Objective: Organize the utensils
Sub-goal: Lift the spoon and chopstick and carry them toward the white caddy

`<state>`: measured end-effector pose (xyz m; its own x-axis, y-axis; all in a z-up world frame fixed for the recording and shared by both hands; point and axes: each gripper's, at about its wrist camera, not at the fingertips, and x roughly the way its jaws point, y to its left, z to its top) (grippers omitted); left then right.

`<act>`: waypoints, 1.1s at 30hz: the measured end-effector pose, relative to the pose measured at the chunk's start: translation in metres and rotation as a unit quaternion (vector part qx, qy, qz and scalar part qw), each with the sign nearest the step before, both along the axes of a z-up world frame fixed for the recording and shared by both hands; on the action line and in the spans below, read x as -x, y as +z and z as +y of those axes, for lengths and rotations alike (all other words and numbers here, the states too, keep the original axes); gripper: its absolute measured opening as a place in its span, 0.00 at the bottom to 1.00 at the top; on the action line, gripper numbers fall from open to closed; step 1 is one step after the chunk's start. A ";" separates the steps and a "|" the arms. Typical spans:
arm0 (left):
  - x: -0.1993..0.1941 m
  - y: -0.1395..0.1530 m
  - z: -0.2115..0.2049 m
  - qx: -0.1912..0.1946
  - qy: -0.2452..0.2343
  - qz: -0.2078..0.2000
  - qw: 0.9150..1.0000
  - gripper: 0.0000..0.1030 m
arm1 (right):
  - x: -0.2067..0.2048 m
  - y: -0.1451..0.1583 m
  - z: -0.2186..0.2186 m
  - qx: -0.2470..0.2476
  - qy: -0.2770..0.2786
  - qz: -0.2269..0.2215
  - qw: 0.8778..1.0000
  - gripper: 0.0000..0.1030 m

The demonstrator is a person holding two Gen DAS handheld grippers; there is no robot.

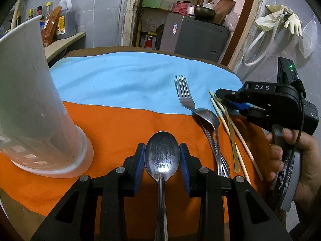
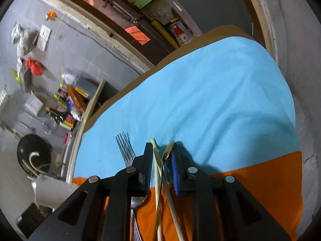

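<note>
A large steel spoon [image 1: 162,156] lies on the orange cloth between the open fingers of my left gripper [image 1: 162,158], bowl forward; the pads flank the bowl with a small gap. A fork [image 1: 184,94] and a smaller spoon [image 1: 208,116] lie crossed to the right, next to a pair of chopsticks [image 1: 226,120] and a thin brass spoon. My right gripper [image 1: 226,100] is over the chopstick tips. In the right wrist view it [image 2: 162,160] is open astride the chopsticks [image 2: 157,172] and brass spoon [image 2: 168,152], with the fork [image 2: 125,148] to the left.
A tall translucent plastic holder [image 1: 34,104] stands on the orange cloth [image 1: 120,124] at the left, close to my left gripper. A blue cloth [image 1: 130,76] covers the far half of the table. Shelves, bottles and a grey fridge stand beyond the table.
</note>
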<state>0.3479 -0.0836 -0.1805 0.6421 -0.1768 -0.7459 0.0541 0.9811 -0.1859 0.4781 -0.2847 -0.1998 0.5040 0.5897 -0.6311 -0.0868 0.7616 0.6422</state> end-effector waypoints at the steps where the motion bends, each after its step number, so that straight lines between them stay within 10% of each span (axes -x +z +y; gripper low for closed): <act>1: 0.000 0.000 0.000 0.001 0.000 0.001 1.000 0.28 | 0.000 -0.001 -0.002 -0.010 -0.005 0.003 1.000 0.15; 33: 0.063 0.101 0.029 0.071 -0.020 -0.195 0.978 0.28 | 0.126 0.109 0.003 -0.062 -0.051 -0.183 0.980 0.02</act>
<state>0.2852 -0.0548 -0.0796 0.8636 -0.2910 -0.4117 0.1851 0.9426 -0.2779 0.3517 -0.2814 -0.0905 0.7428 0.5855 -0.3246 -0.2561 0.6966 0.6702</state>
